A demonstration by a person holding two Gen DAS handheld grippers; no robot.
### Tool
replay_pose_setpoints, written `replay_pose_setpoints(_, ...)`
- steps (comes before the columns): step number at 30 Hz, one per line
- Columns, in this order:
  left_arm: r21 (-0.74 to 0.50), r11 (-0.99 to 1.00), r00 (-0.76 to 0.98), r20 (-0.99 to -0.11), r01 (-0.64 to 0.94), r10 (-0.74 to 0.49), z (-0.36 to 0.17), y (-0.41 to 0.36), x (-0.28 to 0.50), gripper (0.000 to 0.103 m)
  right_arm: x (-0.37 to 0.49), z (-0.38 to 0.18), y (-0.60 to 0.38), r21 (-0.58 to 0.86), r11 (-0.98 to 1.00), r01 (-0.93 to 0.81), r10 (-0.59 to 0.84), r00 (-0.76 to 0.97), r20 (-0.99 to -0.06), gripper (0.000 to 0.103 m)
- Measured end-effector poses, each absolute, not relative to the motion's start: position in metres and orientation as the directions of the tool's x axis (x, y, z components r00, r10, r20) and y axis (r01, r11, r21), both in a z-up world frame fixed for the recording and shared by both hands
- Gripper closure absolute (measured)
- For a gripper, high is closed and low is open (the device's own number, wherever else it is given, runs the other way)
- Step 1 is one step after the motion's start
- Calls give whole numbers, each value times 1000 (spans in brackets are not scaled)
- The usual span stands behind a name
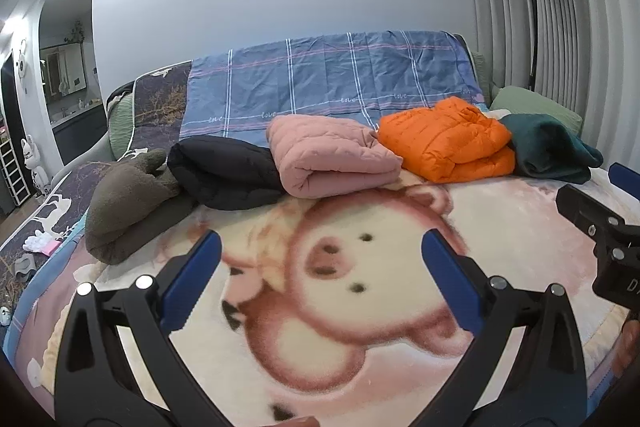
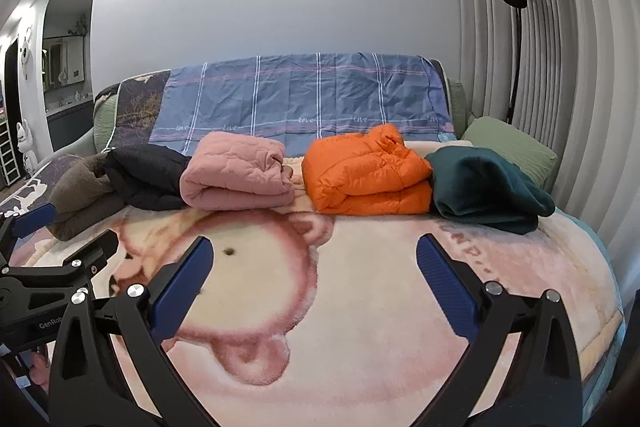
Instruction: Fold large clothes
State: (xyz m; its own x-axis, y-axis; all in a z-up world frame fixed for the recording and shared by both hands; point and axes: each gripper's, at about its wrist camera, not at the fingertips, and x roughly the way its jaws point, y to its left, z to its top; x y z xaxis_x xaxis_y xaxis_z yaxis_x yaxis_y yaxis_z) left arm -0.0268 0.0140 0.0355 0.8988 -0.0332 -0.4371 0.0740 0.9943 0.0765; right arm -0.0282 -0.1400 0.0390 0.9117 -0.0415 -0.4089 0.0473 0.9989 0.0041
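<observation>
Where the cream fleece blanket with a pink bear print (image 1: 360, 307) covers the bed, I list five folded garments beside the blue plaid sheet (image 2: 304, 95). Grey pleated curtain (image 2: 540, 67), black floor lamp (image 2: 514, 39). My left gripper (image 1: 320, 267) and right gripper (image 2: 314, 273) both gape, holding nothing.

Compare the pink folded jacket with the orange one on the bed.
The pink jacket is matte with faint quilting; the orange jacket is shiny and puffy. The pink jacket touches the black garment on its left; the orange jacket touches the teal garment on its right. Both lie folded on the blanket.
</observation>
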Motion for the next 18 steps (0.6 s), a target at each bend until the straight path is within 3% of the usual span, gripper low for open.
replay_pose_setpoints(18, 72, 993, 879, -474, 97, -52, 25, 9, -18, 2, -18, 28, -147, 35, 998, 48, -27, 893, -450, 1)
